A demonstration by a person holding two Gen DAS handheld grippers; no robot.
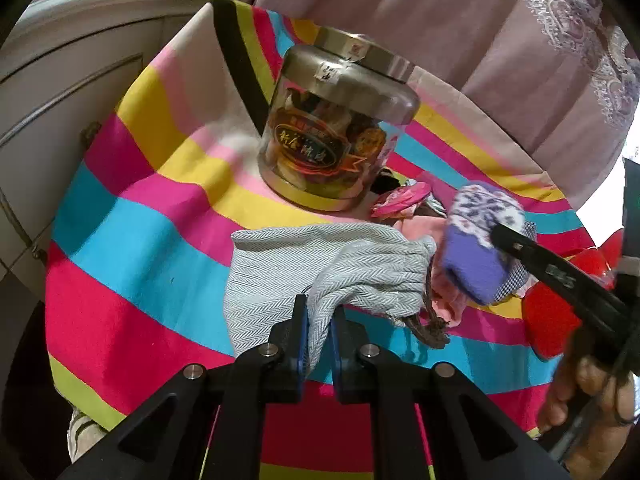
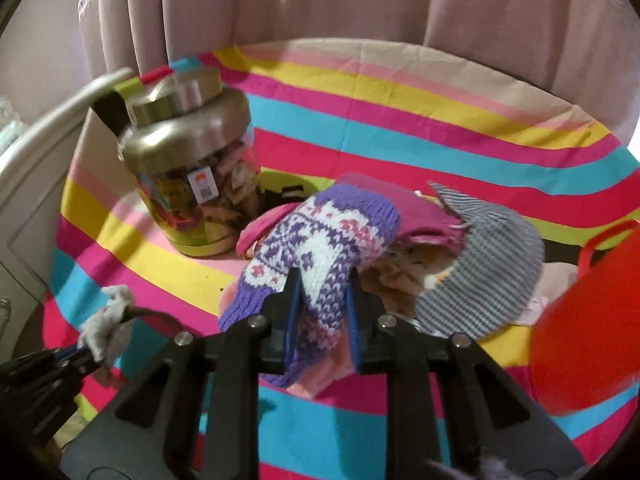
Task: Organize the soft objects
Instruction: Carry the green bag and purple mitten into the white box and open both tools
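**Knitted sock pinched, pouch held ready**

On the striped cloth (image 2: 360,120), beside the gold-lidded jar (image 2: 188,168), the right gripper (image 2: 322,316) is closed on a purple-and-white knitted sock (image 2: 320,232), its blue pads biting into the folded middle. The left gripper (image 1: 318,328) is clamped tight on the rim of a grey herringbone drawstring pouch (image 1: 304,260), which sags to its left. Both look light, limp and squashy; the sock will likely droop at either end, so a mid-body pinch seems sensible. More soft things lie behind, including a striped grey piece (image 2: 492,264).
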